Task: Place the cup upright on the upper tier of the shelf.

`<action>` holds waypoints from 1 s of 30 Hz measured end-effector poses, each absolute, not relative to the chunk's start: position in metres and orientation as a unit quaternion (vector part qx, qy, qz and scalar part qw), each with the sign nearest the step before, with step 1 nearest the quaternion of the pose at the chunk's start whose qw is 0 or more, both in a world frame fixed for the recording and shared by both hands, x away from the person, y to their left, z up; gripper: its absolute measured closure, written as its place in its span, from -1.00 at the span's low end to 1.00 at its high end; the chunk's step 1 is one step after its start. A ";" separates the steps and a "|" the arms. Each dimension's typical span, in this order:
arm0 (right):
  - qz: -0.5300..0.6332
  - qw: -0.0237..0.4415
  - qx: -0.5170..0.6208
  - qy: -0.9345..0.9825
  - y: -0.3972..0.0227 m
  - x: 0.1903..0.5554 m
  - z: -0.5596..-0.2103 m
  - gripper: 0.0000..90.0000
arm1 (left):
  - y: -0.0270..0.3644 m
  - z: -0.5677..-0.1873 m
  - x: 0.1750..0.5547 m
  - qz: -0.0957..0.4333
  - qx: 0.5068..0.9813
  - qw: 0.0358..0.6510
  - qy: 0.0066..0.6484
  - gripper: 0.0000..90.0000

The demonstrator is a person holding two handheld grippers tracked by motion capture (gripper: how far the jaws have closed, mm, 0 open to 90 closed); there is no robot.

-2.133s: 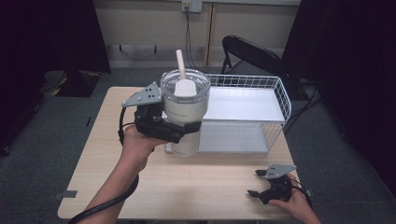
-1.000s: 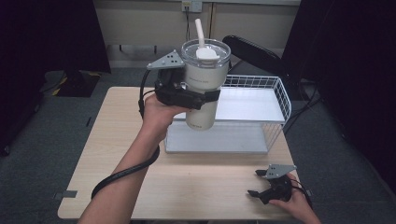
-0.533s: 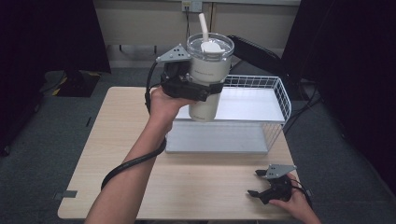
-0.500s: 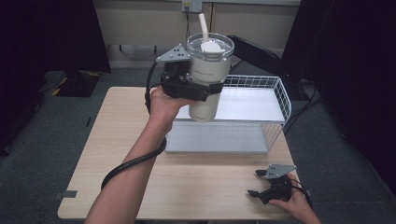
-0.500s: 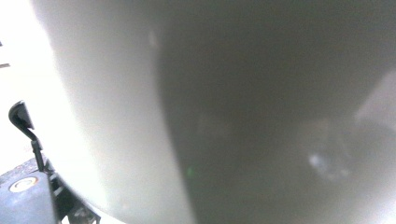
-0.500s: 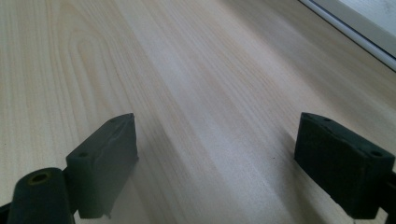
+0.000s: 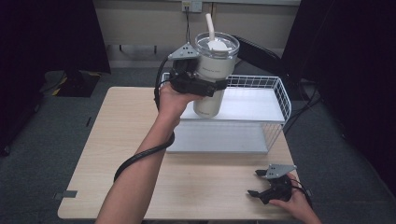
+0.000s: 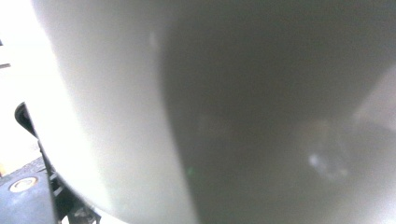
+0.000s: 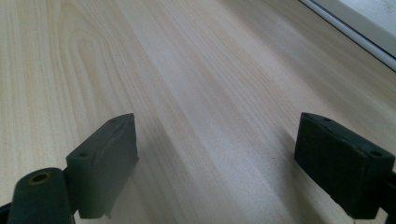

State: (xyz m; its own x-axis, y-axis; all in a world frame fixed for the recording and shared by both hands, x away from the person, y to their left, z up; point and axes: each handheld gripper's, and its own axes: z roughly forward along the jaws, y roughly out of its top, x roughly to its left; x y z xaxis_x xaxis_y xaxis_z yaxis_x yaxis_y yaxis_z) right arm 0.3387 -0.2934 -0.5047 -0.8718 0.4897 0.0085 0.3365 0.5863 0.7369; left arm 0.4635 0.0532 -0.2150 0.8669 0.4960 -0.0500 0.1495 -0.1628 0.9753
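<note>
While clamped upright, white tumbler [image 7: 211, 74] carries straw [image 7: 210, 22].

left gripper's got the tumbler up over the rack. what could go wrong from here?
1. The left gripper clamps the tumbler from one side at mid-body, held in the air. The smooth, tapered wall could slip down through the jaws.
2. The tumbler's base hangs close above the rack's upper shelf and near the wire rim; a tilted descent could catch an edge and tip it.
3. The straw sticks up through the lid; a sharp tilt may spill any contents.
</note>
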 end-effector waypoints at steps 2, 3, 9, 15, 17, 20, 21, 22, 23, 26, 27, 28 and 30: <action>0.390 0.098 0.233 0.885 -0.293 0.339 -0.505 -0.72 | 0.051 -0.216 0.466 0.142 0.750 0.608 0.219 -0.81; 0.390 0.098 0.233 0.885 -0.293 0.339 -0.505 -0.72 | 0.050 -0.217 0.468 0.142 0.750 0.608 0.219 -0.81; 0.390 0.098 0.233 0.885 -0.293 0.339 -0.505 -0.72 | 0.043 -0.221 0.475 0.147 0.748 0.608 0.220 -0.81; 0.390 0.098 0.234 0.885 -0.294 0.339 -0.504 -0.72 | 0.039 -0.224 0.480 0.148 0.747 0.609 0.222 -0.81; 0.390 0.098 0.234 0.885 -0.294 0.339 -0.504 -0.72 | 0.037 -0.226 0.483 0.149 0.747 0.609 0.222 -0.81; 0.390 0.098 0.233 0.885 -0.294 0.339 -0.504 -0.72 | 0.035 -0.228 0.486 0.152 0.747 0.608 0.223 -0.81; 0.390 0.098 0.234 0.885 -0.294 0.339 -0.504 -0.72 | 0.034 -0.230 0.488 0.152 0.745 0.608 0.226 -0.81; 0.390 0.098 0.233 0.886 -0.294 0.339 -0.504 -0.72 | 0.034 -0.230 0.488 0.152 0.745 0.608 0.226 -0.81; 0.390 0.098 0.233 0.885 -0.294 0.339 -0.504 -0.72 | 0.033 -0.231 0.489 0.154 0.744 0.609 0.229 -0.81; 0.390 0.097 0.233 0.885 -0.294 0.339 -0.504 -0.72 | 0.032 -0.233 0.491 0.160 0.743 0.608 0.230 -0.81; 0.390 0.097 0.233 0.886 -0.294 0.339 -0.504 -0.72 | 0.032 -0.234 0.491 0.162 0.744 0.606 0.230 -0.81; 0.390 0.097 0.233 0.886 -0.294 0.339 -0.504 -0.72 | 0.031 -0.235 0.493 0.164 0.744 0.605 0.233 -0.81; 0.390 0.097 0.233 0.886 -0.294 0.339 -0.504 -0.72 | 0.031 -0.237 0.495 0.166 0.744 0.602 0.235 -0.81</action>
